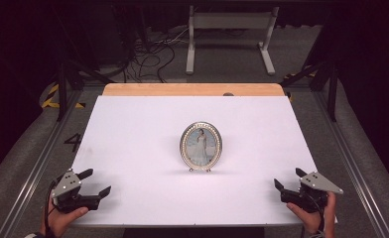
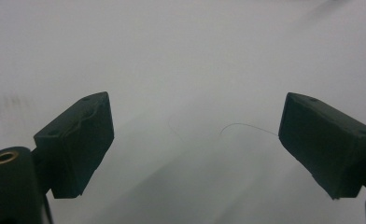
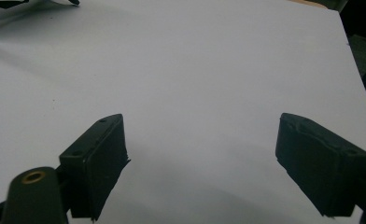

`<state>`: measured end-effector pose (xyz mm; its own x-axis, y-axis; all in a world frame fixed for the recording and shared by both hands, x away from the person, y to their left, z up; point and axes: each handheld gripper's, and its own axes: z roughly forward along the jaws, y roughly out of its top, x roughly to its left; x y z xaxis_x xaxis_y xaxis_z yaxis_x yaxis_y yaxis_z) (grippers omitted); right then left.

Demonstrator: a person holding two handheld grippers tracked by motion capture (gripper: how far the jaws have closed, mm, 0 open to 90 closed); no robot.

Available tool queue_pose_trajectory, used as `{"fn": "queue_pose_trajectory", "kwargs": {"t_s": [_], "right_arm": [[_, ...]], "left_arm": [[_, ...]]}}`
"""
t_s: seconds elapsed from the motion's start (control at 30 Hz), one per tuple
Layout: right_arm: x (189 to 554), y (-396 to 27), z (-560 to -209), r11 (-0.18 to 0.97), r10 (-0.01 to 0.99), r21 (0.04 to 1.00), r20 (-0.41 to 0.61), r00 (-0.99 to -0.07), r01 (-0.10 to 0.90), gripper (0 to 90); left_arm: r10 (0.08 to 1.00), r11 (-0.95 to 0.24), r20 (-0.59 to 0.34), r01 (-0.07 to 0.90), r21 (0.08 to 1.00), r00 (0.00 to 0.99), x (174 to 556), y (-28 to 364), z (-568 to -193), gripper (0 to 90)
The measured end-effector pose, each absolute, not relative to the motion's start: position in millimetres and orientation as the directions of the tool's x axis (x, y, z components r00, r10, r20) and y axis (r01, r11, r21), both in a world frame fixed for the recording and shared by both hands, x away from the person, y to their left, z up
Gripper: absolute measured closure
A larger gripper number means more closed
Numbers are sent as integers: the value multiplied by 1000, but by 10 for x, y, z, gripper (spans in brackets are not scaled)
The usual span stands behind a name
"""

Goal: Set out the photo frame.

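A white sheet (image 1: 133,148) covers nearly the whole wooden table (image 1: 192,89), and it is the only surface lying under and ahead of both pairs of jaws. Next in size is the oval picture frame (image 1: 201,146), silver-rimmed and beaded, standing upright on its small feet near the middle of the sheet with a portrait of a figure in pale dress facing the person; it sits well ahead of both pairs of jaws and roughly midway between them, touched by neither. The left gripper (image 1: 94,182) rests low at the near left corner of the sheet, jaws spread wide with nothing between them, and in the left gripper view bare white sheet and a thin stray thread (image 2: 246,127) lie between the tips (image 2: 197,144). The right gripper (image 1: 287,179) mirrors it at the near right corner, jaws likewise spread and empty, with only plain sheet ahead of them in the right gripper view (image 3: 200,163). The work appears to be at its very start, before any reach. The next move probably calls for one pair of jaws to travel forward and inward to the frame and close on its thin rim gently, since a push from one side could tip it off its feet.
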<state>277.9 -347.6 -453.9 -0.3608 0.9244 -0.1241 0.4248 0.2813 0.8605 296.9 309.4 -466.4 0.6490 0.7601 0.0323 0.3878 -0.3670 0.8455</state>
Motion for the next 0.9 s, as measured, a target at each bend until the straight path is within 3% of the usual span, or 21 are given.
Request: {"fn": "queue_pose_trajectory", "kwargs": {"t_s": [0.9], "right_arm": [[2749, -3439, -4501, 301, 924, 867, -161, -348, 398, 153]], "left_arm": [[747, -415, 74, 376, 828, 661, 2977, 2996, -4666, 105]]}}
